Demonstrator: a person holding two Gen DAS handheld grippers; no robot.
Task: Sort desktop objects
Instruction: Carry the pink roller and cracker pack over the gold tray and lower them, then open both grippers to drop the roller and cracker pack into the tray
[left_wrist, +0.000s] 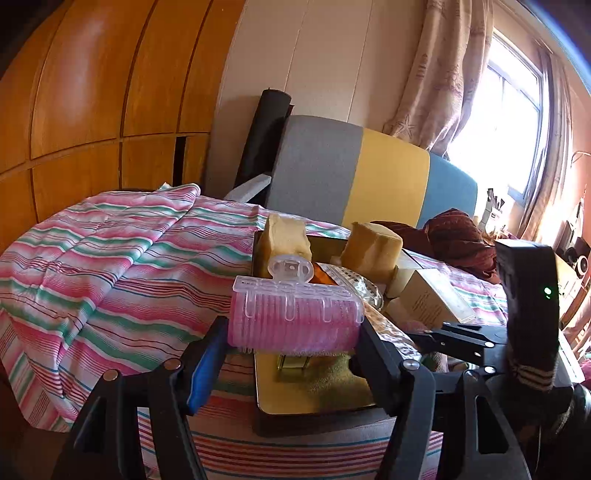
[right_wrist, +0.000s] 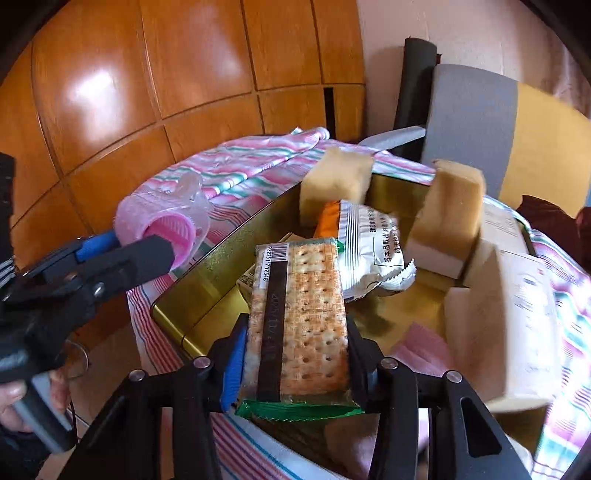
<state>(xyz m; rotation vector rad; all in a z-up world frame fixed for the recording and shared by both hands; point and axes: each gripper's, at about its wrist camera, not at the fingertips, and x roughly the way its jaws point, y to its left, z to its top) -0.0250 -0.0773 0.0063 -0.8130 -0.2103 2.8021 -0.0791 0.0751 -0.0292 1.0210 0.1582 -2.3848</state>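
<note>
A pink hair roller (left_wrist: 295, 317) with a clear plastic clip sits crosswise between the fingers of my left gripper (left_wrist: 291, 343), which is shut on it above the near end of a gold tin box (left_wrist: 273, 391). The right wrist view shows the same roller (right_wrist: 162, 218) held left of the tin's rim (right_wrist: 221, 236). My right gripper (right_wrist: 295, 358) is shut on a cracker packet (right_wrist: 299, 325) with a green end, held over the tin's near end. Inside the tin lie a white and orange snack bag (right_wrist: 365, 243) and two yellow sponges (right_wrist: 334, 181).
The tin rests on a pink and green striped quilt (left_wrist: 110, 258). Beige cartons (right_wrist: 524, 325) stand along the tin's right side. A grey, yellow and blue cushion (left_wrist: 369, 173) leans behind it. Wooden wardrobe panels (right_wrist: 147, 92) fill the left. A hand (right_wrist: 22, 398) holds the left gripper's handle.
</note>
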